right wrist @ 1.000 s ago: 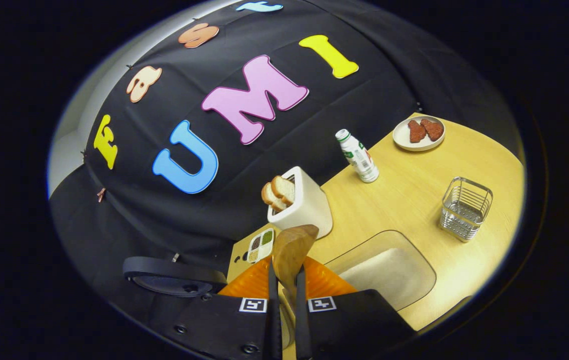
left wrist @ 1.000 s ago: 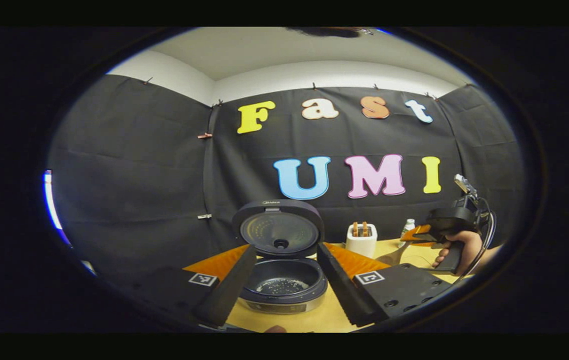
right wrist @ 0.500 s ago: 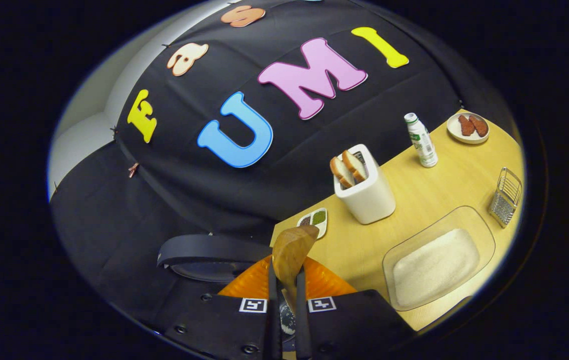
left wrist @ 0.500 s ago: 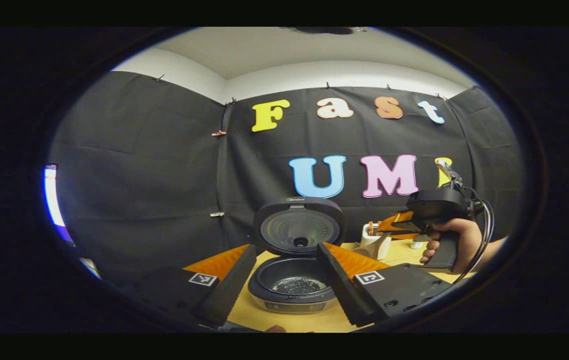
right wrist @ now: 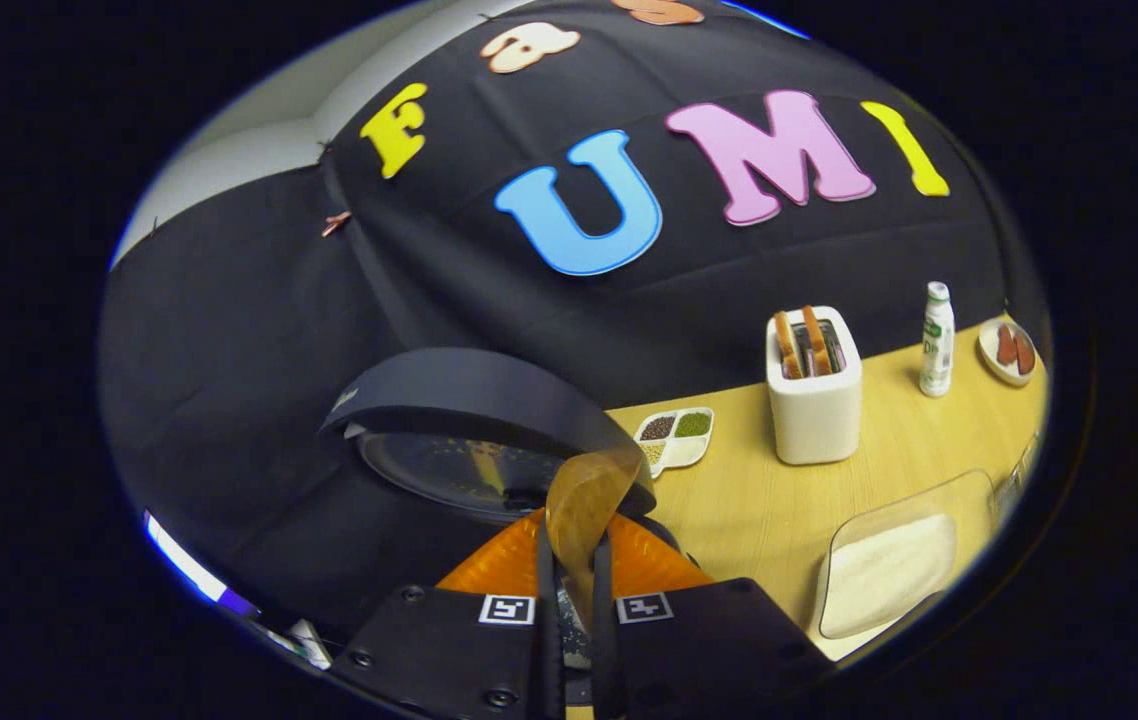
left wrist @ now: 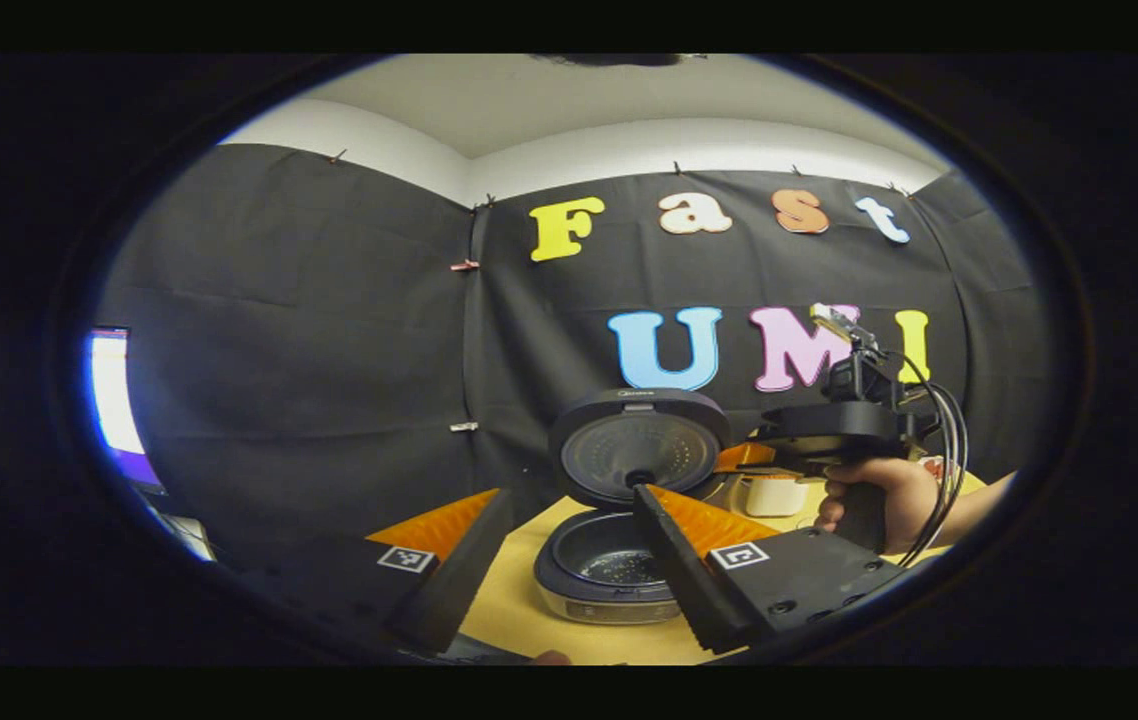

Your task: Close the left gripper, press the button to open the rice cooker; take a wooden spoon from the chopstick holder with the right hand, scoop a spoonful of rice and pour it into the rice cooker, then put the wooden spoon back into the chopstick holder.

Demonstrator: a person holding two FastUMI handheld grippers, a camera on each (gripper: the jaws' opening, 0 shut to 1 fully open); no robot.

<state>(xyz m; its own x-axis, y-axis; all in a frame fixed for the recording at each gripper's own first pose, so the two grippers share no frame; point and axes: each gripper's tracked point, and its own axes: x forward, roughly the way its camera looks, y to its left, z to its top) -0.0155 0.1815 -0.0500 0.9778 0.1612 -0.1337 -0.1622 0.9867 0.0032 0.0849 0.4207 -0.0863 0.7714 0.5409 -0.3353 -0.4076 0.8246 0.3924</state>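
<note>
Toaster point(left wrist: 774, 494) now behind right hand-held gripper point(left wrist: 744, 462).

Wooden spoon point(right wrist: 584, 505) in right gripper point(right wrist: 569, 600) (pinched)

On the table point(right wrist: 759, 510) the rice cooker point(left wrist: 609, 570) stands at the left with its lid point(right wrist: 474, 405) tipped up behind the pot. To its right sits a small divided dish point(right wrist: 674, 437), then a toaster point(right wrist: 814, 395) with 2 slices standing in it, then a bottle point(right wrist: 936, 340) and a plate point(right wrist: 1007, 352) at the far right (both close to the wall). A tray of rice point(right wrist: 894, 570) lies in front of the toaster, nearer the table's front edge.
</note>
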